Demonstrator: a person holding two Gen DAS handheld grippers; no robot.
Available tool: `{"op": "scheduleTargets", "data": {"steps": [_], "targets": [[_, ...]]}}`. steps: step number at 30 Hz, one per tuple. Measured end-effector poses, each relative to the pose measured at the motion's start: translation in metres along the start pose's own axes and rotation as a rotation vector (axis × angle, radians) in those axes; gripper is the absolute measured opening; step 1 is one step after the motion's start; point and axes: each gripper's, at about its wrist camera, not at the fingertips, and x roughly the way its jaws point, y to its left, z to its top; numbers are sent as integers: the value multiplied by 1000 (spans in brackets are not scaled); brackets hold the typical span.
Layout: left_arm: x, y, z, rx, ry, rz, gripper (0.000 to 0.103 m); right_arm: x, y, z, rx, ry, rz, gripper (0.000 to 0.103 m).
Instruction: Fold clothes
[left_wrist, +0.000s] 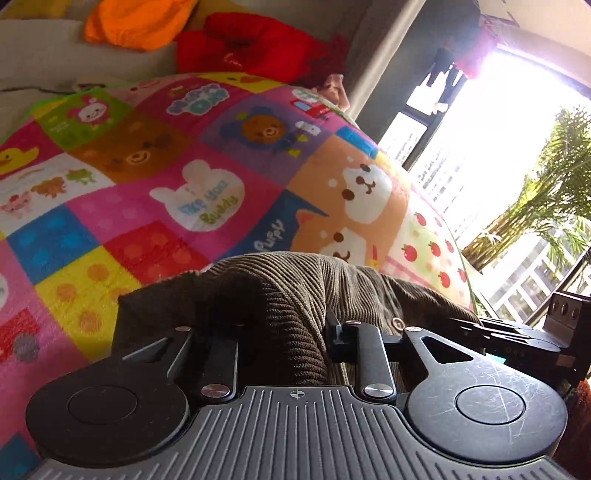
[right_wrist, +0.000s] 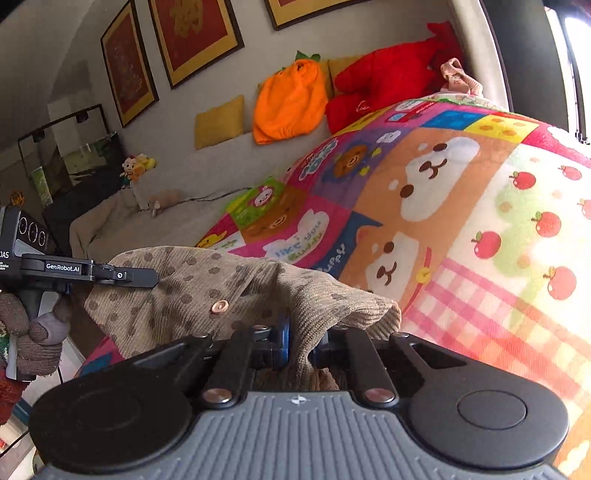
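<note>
**Brown corduroy garment held at two points over the patchwork blanket**

The brown ribbed corduroy garment with darker dots and a copper button (right_wrist: 236, 291) hung bunched between both tools, just above the bright cartoon patchwork blanket (right_wrist: 424, 206) and toward six o'clock in each wrist view. The right gripper (right_wrist: 299, 347) had its jaws nearly closed on a fold of cloth. The left gripper (left_wrist: 291, 339) was likewise drawn in on a thick ridge of fabric, though its fingertips were buried.

Its long axis seemed to run from nine to three o'clock, tool to tool; which end was collar or hem could not be told.

The likely trouble was a shallow, bunched pinch: corduroy could slip out under tension, or uneven pulling could twist the fold. The button edge might also snag.
</note>
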Motion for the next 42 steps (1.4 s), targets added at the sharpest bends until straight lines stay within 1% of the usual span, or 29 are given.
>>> {"op": "scheduleTargets", "data": {"steps": [2, 3, 4, 5, 6, 7, 8, 10, 11, 12, 13, 15, 17, 19, 20, 21, 22, 23, 24, 25, 26, 28, 29, 33, 35, 37, 39, 41, 42], "targets": [[2, 12, -26, -19, 56, 50, 33, -5, 1, -10, -14, 18, -21, 11], [3, 17, -36, -26, 80, 80, 35, -7, 1, -15, -21, 28, -32, 14], [-1, 20, -42, -23, 87, 118, 38, -10, 1, -20, -28, 37, -43, 20], [-4, 23, -49, -20, 94, 157, 41, -12, 1, -25, -36, 46, -53, 23], [-7, 26, -55, -17, 101, 196, 45, -15, 2, -30, -43, 55, -64, 29], [-12, 29, -61, -16, 104, 230, 53, -17, 2, -35, -50, 65, -75, 35], [-24, 28, -61, -22, 90, 248, 58, -19, 2, -40, -57, 74, -85, 39], [-48, 28, -62, -39, 61, 275, 74, -24, 3, -49, -71, 92, -107, 47], [-59, 27, -62, -70, 44, 247, 80, -27, 3, -54, -78, 102, -117, 50], [-68, 28, -65, -116, 42, 191, 82, -31, 2, -53, -84, 93, -124, 57], [-69, 28, -69, -173, 62, 119, 87, -36, 0, -44, -83, 67, -126, 61], [-69, 27, -80, -281, 106, -21, 93, -38, -5, -28, -68, 25, -127, 63], [-50, 21, -95, -337, 187, -102, 96, -29, -12, -14, -34, 9, -110, 64], [-30, 14, -107, -340, 237, -118, 96, -12, -19, -2, 2, 6, -90, 64], [-21, 13, -110, -347, 242, -118, 98, -2, -22, 0, 9, 10, -89, 64], [-17, 12, -109, -357, 215, -134, 99, 10, -25, 2, 19, 17, -87, 64], [-14, 12, -105, -360, 195, -150, 97, 19, -28, 1, 30, 28, -86, 63], [-10, 12, -100, -356, 178, -146, 89, 22, -31, -3, 37, 38, -86, 59], [-5, 14, -95, -335, 162, -121, 84, 24, -34, -6, 45, 48, -87, 51], [1, 15, -90, -316, 149, -97, 75, 26, -37, -9, 52, 58, -88, 46], [9, 19, -85, -302, 152, -80, 63, 28, -40, -12, 60, 69, -88, 44], [24, 25, -73, -281, 155, -70, 52, 32, -46, -19, 75, 89, -89, 40], [31, 27, -63, -264, 157, -64, 51, 34, -49, -22, 82, 99, -90, 40], [66, 33, -19, -182, 135, -12, 50, 42, -60, -35, 112, 139, -92, 40], [87, 34, 4, -143, 117, 7, 50, 36, -57, -45, 122, 154, -80, 40], [110, 36, 26, -114, 100, 26, 51, 26, -45, -56, 123, 164, -63, 40], [130, 38, 40, -92, 105, 34, 53, 18, -24, -67, 95, 176, -32, 40], [135, 40, 46, -86, 115, 41, 54, 10, 4, -81, 32, 200, 6, 41], [135, 41, 49, -80, 118, 43, 55, 7, 17, -88, -18, 211, 14, 44]]}}
